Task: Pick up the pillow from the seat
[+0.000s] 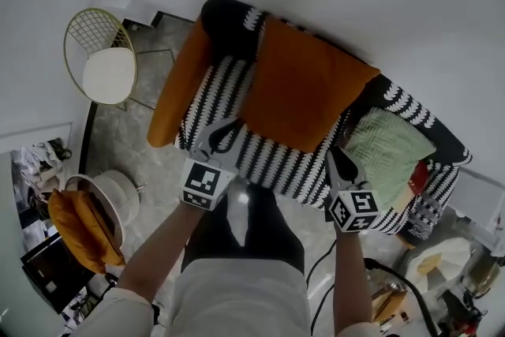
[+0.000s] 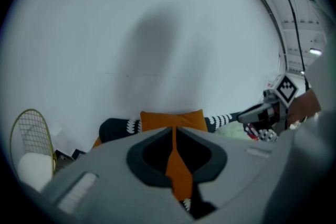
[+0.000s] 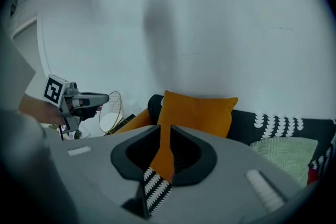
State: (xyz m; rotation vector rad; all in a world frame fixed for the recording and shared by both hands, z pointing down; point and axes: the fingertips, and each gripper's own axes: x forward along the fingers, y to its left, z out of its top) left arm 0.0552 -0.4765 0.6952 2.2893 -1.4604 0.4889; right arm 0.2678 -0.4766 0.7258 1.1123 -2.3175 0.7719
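The orange pillow [image 1: 304, 83] leans on the sofa [image 1: 276, 166] seat, straight ahead of both jaws, its long side running across from one to the other. The left gripper [image 1: 225, 126] is all but closed and the right gripper [image 1: 338, 156] stands a narrow slit apart. Both are empty and about equally near.

No legible text, label, brand, number or sign in any view. The only printed marks are the black-and-white square patterns on the cube [image 1: 207, 184] of the left gripper [image 1: 226, 125] and on the cube [image 1: 353, 209] of the right gripper [image 1: 337, 155]. These are block patterns only, with no letters or digits.
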